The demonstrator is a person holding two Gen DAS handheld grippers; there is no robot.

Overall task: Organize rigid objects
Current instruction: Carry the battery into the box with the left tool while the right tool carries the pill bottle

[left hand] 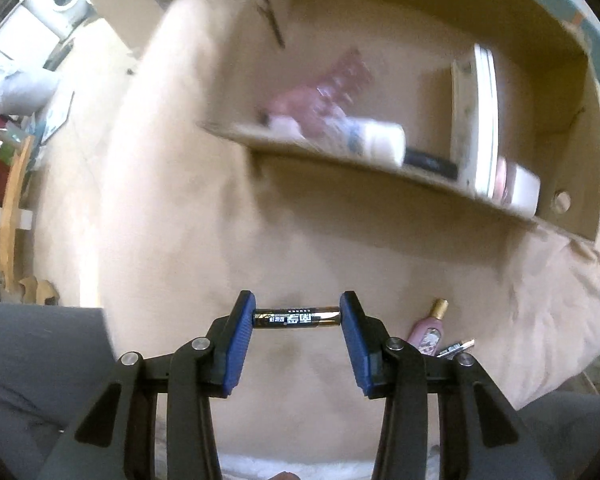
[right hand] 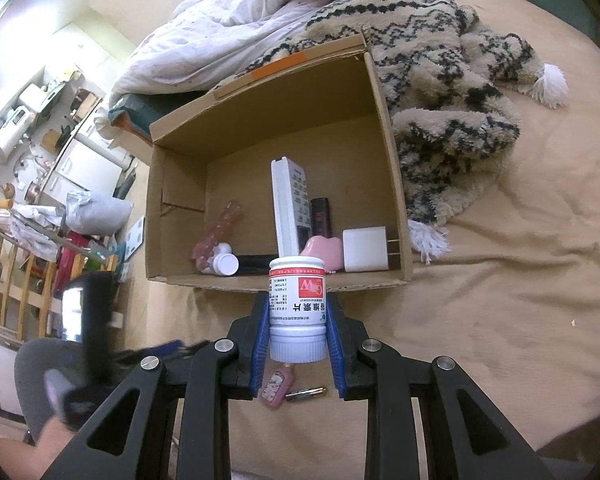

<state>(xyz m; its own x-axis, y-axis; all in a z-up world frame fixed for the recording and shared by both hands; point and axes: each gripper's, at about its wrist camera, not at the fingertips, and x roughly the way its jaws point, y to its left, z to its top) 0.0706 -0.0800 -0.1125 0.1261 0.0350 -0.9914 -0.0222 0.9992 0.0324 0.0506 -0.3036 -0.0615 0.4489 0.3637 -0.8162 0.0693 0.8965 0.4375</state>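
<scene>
Box [right hand: 384, 128]: open carton on the bed, straight ahead of both tongs, already part filled.
Bottle [right hand: 297, 304]: clamped in the right tongs [right hand: 297, 344], cap toward the camera, long axis pointing at the box; its far end is seen just short of the box's near wall.
Battery [left hand: 297, 317]: held crosswise in the left tongs [left hand: 297, 316], end to end between the pads, further back from the box (view blurred).
Nearer arm: the right is judged nearer the box.
Left out: a pink flask [right hand: 277, 390] and a second battery [right hand: 306, 394] lie on the bed, short of the box.
</scene>
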